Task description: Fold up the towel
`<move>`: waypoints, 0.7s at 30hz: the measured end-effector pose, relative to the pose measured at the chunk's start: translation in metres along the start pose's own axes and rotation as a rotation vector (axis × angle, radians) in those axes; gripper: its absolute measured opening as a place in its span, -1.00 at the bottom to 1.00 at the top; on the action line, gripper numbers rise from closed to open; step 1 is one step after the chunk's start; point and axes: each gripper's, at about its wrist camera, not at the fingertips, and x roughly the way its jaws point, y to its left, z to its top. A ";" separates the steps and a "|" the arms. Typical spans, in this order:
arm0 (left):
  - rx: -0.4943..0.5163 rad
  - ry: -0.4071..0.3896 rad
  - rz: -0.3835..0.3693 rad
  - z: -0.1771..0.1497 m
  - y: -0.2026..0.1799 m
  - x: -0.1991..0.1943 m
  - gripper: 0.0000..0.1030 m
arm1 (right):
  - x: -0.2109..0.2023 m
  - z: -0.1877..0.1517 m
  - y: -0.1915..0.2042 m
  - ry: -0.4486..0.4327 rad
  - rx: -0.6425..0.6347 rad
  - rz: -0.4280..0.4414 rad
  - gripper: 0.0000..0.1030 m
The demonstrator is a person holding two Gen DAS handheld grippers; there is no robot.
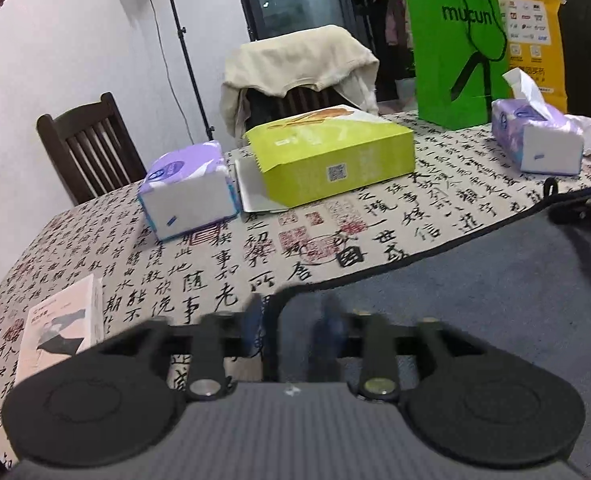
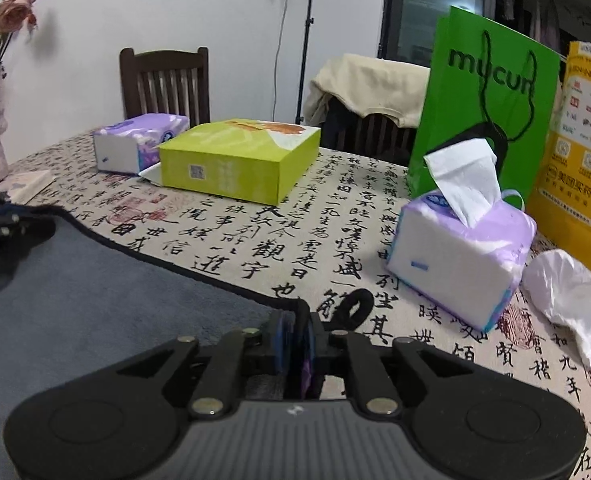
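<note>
A grey-blue towel (image 1: 475,300) with a dark hem lies flat on the calligraphy-print tablecloth; it also shows in the right wrist view (image 2: 95,300). My left gripper (image 1: 291,324) is open, its blurred blue fingertips straddling the towel's far left corner. My right gripper (image 2: 295,344) is shut on the towel's far right corner, beside the black hanging loop (image 2: 353,308). Each gripper appears as a dark shape at the edge of the other's view.
On the table stand a lime-green box (image 1: 331,152), a purple tissue pack (image 1: 187,188), a second open tissue pack (image 2: 463,256), a green paper bag (image 2: 483,104), a yellow bag (image 2: 579,152), crumpled tissue (image 2: 571,300) and a pink box (image 1: 59,332). Chairs stand behind.
</note>
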 end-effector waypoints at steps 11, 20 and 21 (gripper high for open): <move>-0.027 -0.024 0.036 -0.001 0.013 -0.030 -0.18 | -0.028 0.007 -0.006 -0.045 0.004 -0.037 -0.68; -0.042 -0.061 0.043 -0.006 0.014 -0.074 -0.16 | -0.075 0.002 -0.001 -0.077 -0.010 -0.043 -0.58; -0.041 -0.063 0.042 -0.008 0.013 -0.080 -0.16 | -0.080 0.001 0.002 -0.082 -0.014 -0.041 -0.57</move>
